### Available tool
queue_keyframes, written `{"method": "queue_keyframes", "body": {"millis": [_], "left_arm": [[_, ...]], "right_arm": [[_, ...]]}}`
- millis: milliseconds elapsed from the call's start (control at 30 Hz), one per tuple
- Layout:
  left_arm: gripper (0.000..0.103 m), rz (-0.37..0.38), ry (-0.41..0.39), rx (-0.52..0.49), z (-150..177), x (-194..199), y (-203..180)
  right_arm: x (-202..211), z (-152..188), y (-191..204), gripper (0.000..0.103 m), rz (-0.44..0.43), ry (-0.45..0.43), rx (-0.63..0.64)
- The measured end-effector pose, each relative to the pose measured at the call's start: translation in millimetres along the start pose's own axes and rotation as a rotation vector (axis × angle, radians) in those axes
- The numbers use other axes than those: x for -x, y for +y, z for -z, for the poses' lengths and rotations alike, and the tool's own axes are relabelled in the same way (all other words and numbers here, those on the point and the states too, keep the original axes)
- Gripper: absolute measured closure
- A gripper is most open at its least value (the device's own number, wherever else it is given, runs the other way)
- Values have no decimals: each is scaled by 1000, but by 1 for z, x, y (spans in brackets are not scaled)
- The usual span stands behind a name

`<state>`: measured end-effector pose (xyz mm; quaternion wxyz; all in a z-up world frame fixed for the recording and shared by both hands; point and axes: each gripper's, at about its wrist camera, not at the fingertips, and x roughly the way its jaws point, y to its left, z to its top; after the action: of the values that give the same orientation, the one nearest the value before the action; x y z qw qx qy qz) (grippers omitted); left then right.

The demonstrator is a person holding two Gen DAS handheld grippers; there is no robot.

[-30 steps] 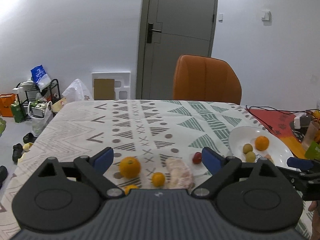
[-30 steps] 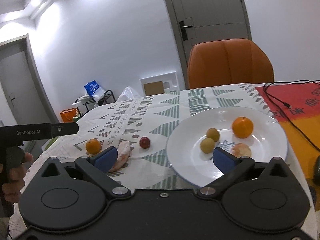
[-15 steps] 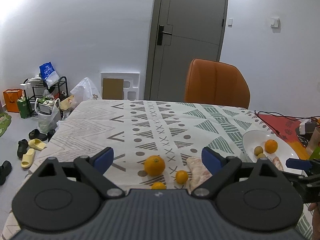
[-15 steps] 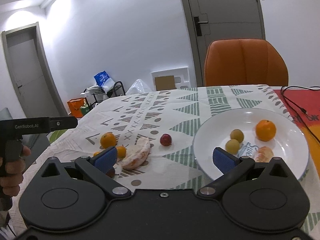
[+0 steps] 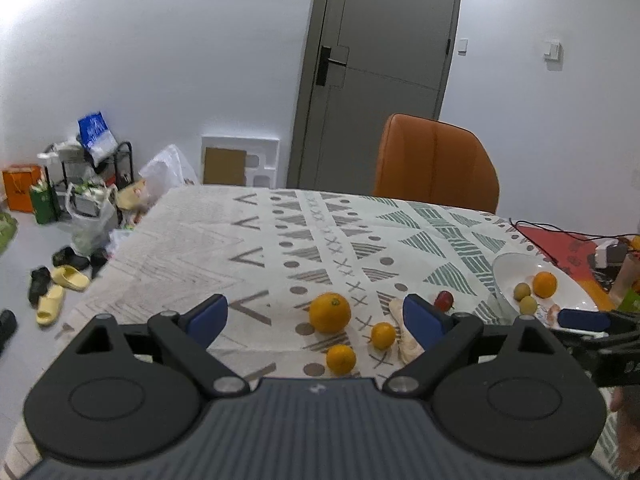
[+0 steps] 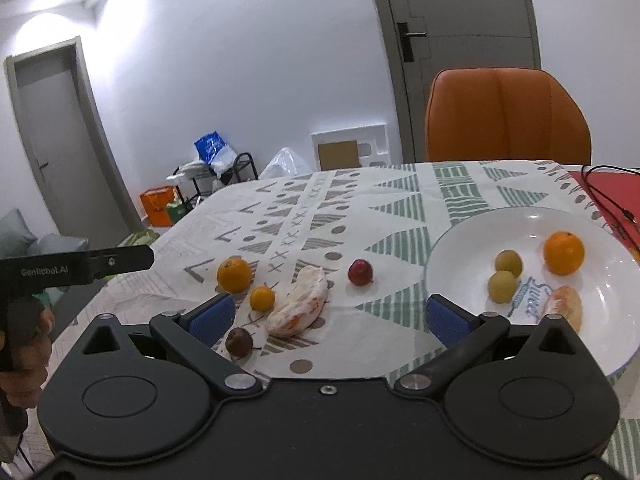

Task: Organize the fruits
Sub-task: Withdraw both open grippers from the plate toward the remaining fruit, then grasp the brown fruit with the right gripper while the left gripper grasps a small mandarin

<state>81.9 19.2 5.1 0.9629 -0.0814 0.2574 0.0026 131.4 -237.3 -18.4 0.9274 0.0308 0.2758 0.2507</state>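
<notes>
The left gripper [image 5: 315, 318] hangs above the near edge of the bench [image 5: 192, 248], which is covered by a white cloth printed with grey and green triangles, dots and crosses. Its jaws stand wide apart with nothing between them. The right gripper [image 6: 327, 316] is also held over the near edge, jaws spread wide and empty.

Loose fruit lies on the cloth toward the near edge. A large round orange [image 6: 234, 274] sits farthest toward the left edge, with a small orange mandarin [image 6: 262, 298] just beside it and a second small mandarin [image 5: 341, 359] closer to the near edge. A peeled, pale orange citrus piece [image 6: 298, 307] lies next to the small mandarin, and a dark brownish round fruit [image 6: 239, 342] rests near the right gripper's left fingertip. A small red round fruit [image 6: 360, 272] sits apart, between the peeled piece and the plate.

A round white ceramic plate [image 6: 456, 248] stands near the right edge of the bench. It holds a round orange [image 6: 563, 252], two small yellow-green round fruits [image 6: 505, 274] touching or nearly touching each other, and a peeled citrus segment [image 6: 566, 308] by its near rim.

An orange upholstered chair [image 6: 506, 116] stands behind the far edge. A hand [image 6: 22, 364] grips the left gripper's handle at the left of the right wrist view.
</notes>
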Motion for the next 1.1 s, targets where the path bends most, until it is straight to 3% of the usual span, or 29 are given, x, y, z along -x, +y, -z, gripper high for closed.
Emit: {"method": "queue_keyframes", "body": {"millis": [167,333,467,633,800,1100], "left_arm": [[9,-34,0,-6,5,-2,6],[10,5,20,1,13,-6,13],[18,16,53,3,17,-12,14],[20,-10,65,-3,22,-15,16],[20,-10,67,-10,24,-17,18],[26,-18,91,9,29,-24,25]], "right_arm": [[-11,4,7,0,8,22,-4],[-19,9,17,0,-22,45,17],[-27,13,27,0,-50,67,35],[-35,18,39,3,-59,81,71],[-47,20,43,21,-83,110,56],[-64,24,56,36,-118,144,77]]}}
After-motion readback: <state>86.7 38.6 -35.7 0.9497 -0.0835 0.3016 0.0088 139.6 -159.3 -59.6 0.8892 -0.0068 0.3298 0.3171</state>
